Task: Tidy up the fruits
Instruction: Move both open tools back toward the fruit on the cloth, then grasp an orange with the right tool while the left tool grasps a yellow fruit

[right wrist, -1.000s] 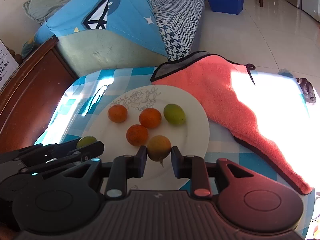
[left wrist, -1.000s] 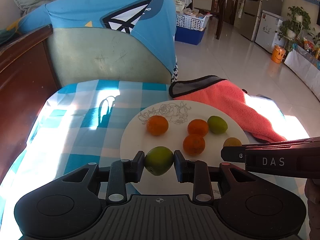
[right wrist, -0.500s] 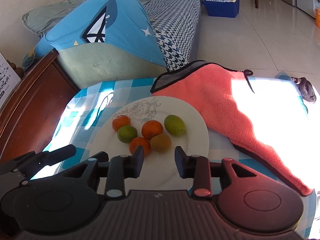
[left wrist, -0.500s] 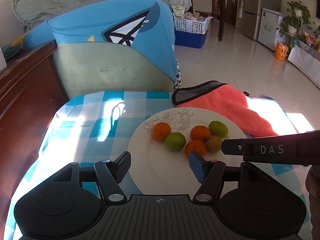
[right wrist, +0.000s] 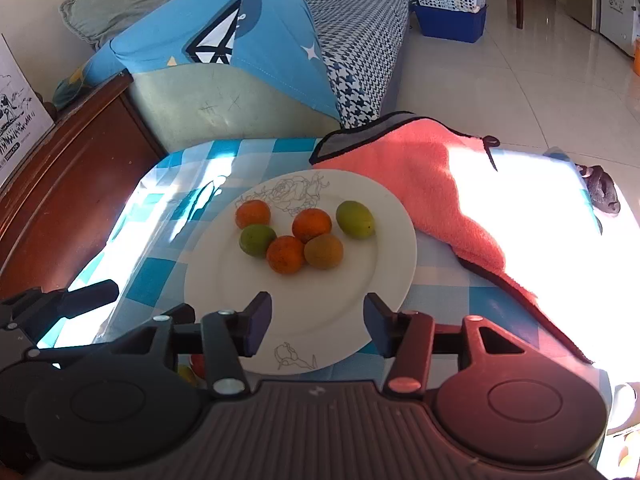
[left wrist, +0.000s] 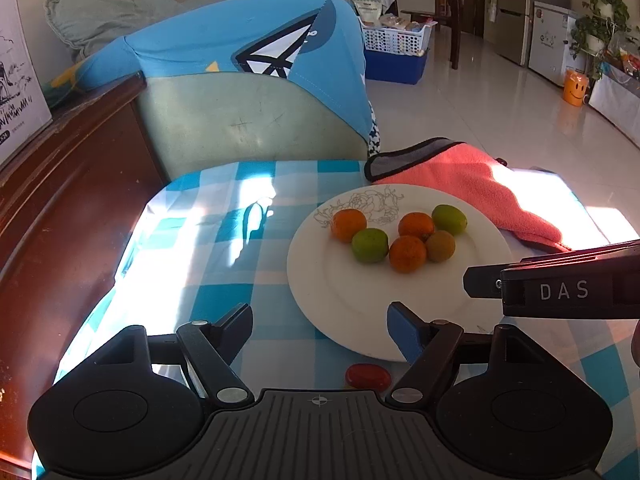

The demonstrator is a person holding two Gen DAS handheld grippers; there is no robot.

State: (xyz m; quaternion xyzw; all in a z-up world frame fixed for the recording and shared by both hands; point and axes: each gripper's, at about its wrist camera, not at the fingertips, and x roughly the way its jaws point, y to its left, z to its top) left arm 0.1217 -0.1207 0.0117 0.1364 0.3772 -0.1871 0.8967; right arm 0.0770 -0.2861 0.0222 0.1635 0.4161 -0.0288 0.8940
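Observation:
A white plate [left wrist: 340,296] [right wrist: 360,280] sits on the blue checked tablecloth and holds several small fruits: three oranges, such as the front one [left wrist: 407,254] [right wrist: 285,254], two green ones [left wrist: 369,245] [right wrist: 257,240] and a brownish one [left wrist: 440,245] [right wrist: 323,251]. My left gripper [left wrist: 320,326] is open and empty, held back over the plate's near left edge. My right gripper [right wrist: 316,322] is open and empty over the plate's near rim. A red fruit [left wrist: 368,377] lies on the cloth just before the plate, partly hidden by the left gripper.
A coral towel [left wrist: 472,184] [right wrist: 432,184] lies at the plate's far right. A dark wooden bed frame [left wrist: 60,208] runs along the left. A sofa with a blue cover [left wrist: 248,80] stands behind the table. The right gripper's body [left wrist: 560,284] shows at right.
Both grippers let go of their fruits, a green one and a brownish one, onto the plate, opened wide and drew back and up from it.

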